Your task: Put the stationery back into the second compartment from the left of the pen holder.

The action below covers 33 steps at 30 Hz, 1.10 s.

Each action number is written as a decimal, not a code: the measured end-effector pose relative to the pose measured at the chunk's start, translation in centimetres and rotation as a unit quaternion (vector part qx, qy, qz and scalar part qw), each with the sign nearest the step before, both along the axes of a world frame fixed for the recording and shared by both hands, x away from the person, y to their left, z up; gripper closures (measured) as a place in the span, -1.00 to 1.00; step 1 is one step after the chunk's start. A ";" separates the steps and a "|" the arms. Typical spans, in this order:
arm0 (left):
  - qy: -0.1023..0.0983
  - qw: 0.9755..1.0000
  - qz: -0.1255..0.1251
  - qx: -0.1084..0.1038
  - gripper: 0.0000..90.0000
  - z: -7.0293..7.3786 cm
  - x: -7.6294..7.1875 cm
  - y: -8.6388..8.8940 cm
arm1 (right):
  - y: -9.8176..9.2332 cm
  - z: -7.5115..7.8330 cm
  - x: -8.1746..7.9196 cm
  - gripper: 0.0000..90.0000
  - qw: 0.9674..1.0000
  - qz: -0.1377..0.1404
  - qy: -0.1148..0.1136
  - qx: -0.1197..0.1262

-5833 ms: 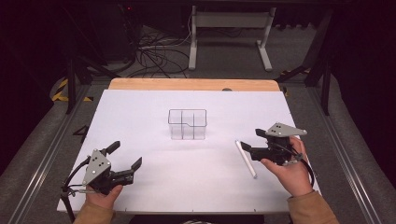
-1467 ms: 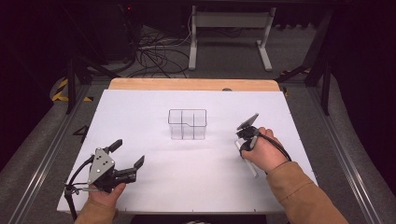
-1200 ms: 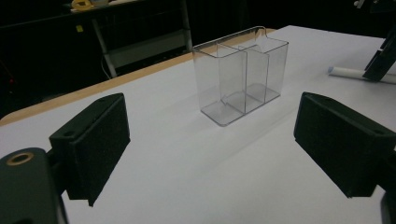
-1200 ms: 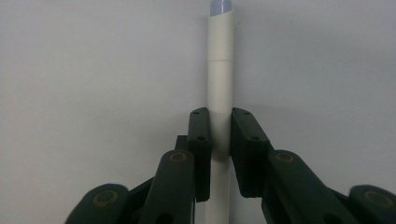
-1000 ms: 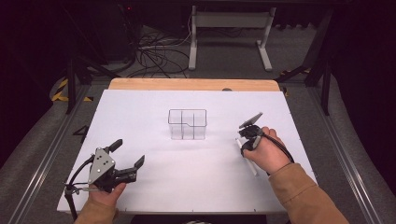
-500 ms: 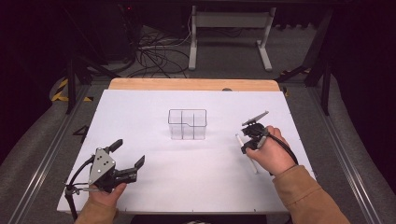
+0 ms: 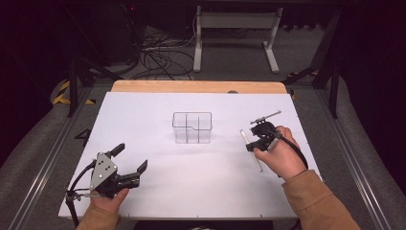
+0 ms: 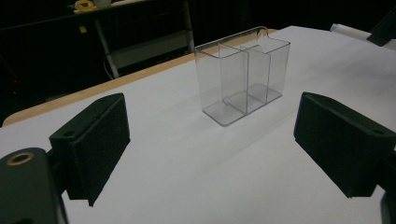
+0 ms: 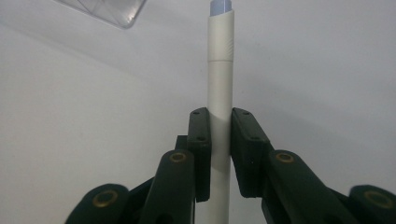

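Note:
A white pen [image 7: 244,137] with a grey-blue tip [image 9: 220,70] is clamped between the jaws of my right gripper [image 7: 253,143], which is shut on its barrel [image 9: 219,122] just above the white table [image 7: 143,110]. A clear plastic container [image 7: 192,128] with several compartments stands upright at the table's middle, left of the pen. One of its corners shows at the top left of the right gripper view [image 9: 107,9]. My left gripper [image 7: 130,157] rests open at the front left, and its jaws frame the container [image 8: 243,74] from a distance [image 8: 210,140].
A wooden strip [image 7: 191,86] runs along the table's far edge. Behind it are dark floor, cables and a metal stand [image 7: 234,28]. Bare white surface lies between the two grippers and in front of the container.
My right gripper, open beside the lying pen at first, now grips it and has risen slightly with it over the last second. The left gripper has stayed put.

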<state>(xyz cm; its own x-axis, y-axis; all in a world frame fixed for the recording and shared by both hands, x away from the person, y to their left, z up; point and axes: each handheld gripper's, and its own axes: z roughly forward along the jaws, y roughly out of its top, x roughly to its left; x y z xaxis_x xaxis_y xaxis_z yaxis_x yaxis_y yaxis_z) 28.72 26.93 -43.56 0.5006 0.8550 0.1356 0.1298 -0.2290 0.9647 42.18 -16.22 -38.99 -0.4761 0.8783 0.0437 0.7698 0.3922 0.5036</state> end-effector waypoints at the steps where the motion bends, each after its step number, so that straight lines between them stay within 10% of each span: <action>1: 0.000 1.000 0.000 0.000 -0.75 0.0 0.0 0.0 | 0.0 0.1 0.0 0.75 1.000 0.001 -0.002 0.002; 16: 0.000 1.000 -0.001 -0.001 -0.75 0.0 0.0 0.0 | 0.1 2.3 -0.5 0.76 0.990 0.058 -0.102 0.079; 33: 0.000 1.000 0.001 0.000 -0.74 0.0 0.0 0.0 | 0.4 4.1 -0.9 0.75 0.956 0.116 -0.210 0.170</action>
<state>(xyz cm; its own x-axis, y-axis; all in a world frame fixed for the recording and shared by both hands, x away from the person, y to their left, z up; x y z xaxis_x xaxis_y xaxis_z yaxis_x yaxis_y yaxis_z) 28.76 26.96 -43.56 0.4997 0.8555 0.1359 0.1299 -0.2291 0.9647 41.31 -15.82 -34.92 -0.6945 0.7161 0.0704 0.3842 0.2862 0.8778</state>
